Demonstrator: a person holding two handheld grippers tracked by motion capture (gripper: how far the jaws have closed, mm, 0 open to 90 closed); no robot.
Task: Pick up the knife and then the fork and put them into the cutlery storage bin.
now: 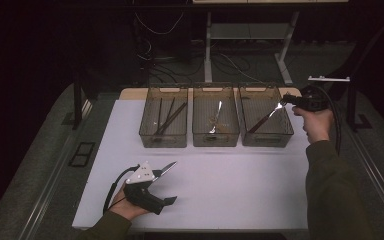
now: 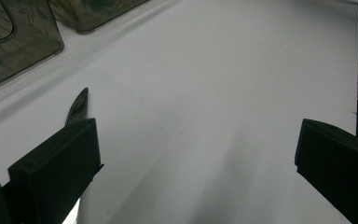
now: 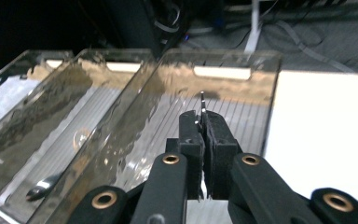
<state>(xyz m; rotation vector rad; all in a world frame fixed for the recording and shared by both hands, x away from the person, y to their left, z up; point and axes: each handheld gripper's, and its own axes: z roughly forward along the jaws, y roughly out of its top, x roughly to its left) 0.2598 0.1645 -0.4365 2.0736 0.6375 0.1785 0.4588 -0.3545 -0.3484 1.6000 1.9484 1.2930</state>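
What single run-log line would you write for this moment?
right gripper: shut on utensil, above right bin | left gripper: open, holding nothing, on table | chopsticks: left bin

Right gripper (image 1: 286,103): upper right, over the right bin (image 1: 266,121), jaws clamped on a utensil (image 1: 266,117) slanting down into the bin
Left gripper (image 1: 166,182): lower left, jaws apart, on the white table (image 1: 230,185)
Middle bin (image 1: 215,121): one utensil inside
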